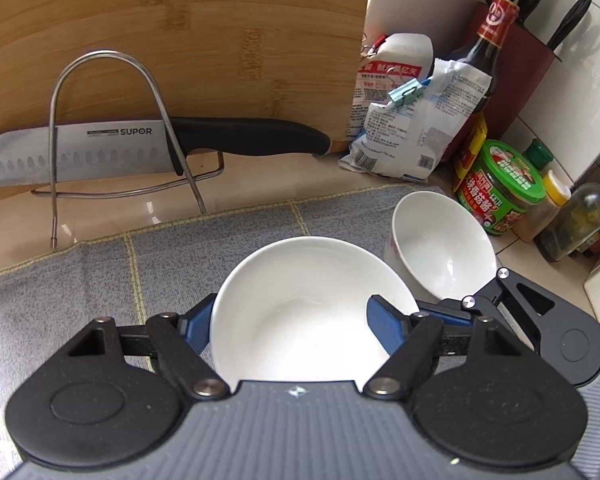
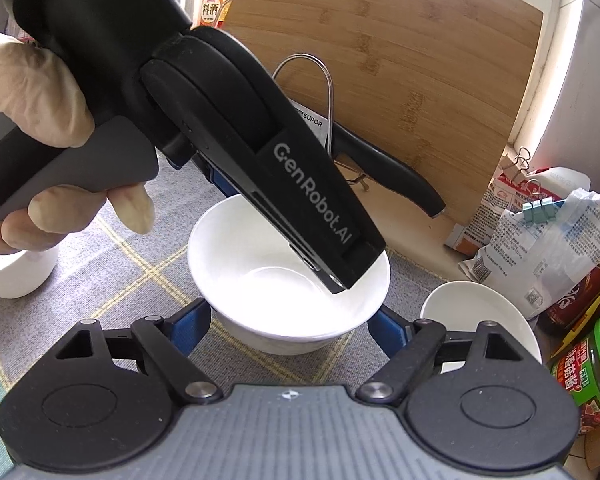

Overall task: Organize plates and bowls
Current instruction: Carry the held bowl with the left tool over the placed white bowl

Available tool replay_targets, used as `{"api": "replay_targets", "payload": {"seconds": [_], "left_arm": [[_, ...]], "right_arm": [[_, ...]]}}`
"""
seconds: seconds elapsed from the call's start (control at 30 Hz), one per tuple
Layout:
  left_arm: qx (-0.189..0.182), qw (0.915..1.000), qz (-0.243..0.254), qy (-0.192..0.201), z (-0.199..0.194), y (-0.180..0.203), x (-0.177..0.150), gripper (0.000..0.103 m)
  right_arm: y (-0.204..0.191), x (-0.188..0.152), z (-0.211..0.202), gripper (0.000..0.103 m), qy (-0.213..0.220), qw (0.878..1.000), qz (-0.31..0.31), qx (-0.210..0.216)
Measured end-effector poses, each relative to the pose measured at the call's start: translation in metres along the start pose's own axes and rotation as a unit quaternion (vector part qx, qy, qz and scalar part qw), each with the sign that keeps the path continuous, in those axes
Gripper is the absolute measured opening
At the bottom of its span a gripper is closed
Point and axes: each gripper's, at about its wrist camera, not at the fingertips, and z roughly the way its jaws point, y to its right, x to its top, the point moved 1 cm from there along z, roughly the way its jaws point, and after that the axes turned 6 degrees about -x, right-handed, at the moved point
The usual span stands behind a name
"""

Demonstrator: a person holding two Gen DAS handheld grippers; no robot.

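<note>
Most of what I see is a tall bamboo cutting board [image 1: 180, 20] leaning at the back of the counter. In front of it a grey checked cloth with yellow lines [image 1: 100, 280] covers the worktop. A bent steel wire rack [image 1: 56, 120] stands between board and cloth, with a steel black-handled kitchen knife [image 1: 80, 152] lying through it.

On the cloth I count three bowls and no plates. The round white ceramic bowl [image 1: 300, 280] I am working on sits mid-cloth; I cannot tell whether it rests there or hangs just above. A second white bowl [image 1: 444, 240] leans tilted near the jars on the right. A third white bowl [image 2: 16, 276] shows only partly, at the cloth's left edge behind my gloved left hand [image 2: 32, 80].

My left gripper [image 1: 292, 328] is clamped as tight as it goes on the middle bowl: one of the blue pads [image 1: 198, 328] is outside the wall, and the other seems to reach over the rim. My right gripper [image 2: 290, 320] straddles the same bowl low down, jaws partly open, pads just beside its wall. I cannot make out whether they press.

I judge the job barely begun. All three bowls are apart and none is nested. This one must still be carried to another, then the third.
</note>
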Motion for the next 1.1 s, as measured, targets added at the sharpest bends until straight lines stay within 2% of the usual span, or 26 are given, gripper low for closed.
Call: {"api": "replay_targets", "payload": {"seconds": [0.33,0.63,1.1], "left_arm": [[0.013,0.9992,-0.025,0.027,-0.038,0.015,-0.023,0.078],[0.029,0.9971,-0.055,0.043,-0.067,0.011,-0.05,0.078],[0.04,0.9948,-0.069,0.063,-0.122,-0.031,-0.077,0.078]], "right_arm": [[-0.006,-0.004,-0.032,0.089,0.004,0.999,-0.02,0.028],[-0.024,-0.003,-0.056,0.089,0.02,0.997,-0.054,0.06],[-0.082,0.026,-0.061,0.089,0.029,0.994,-0.079,0.067]]}}
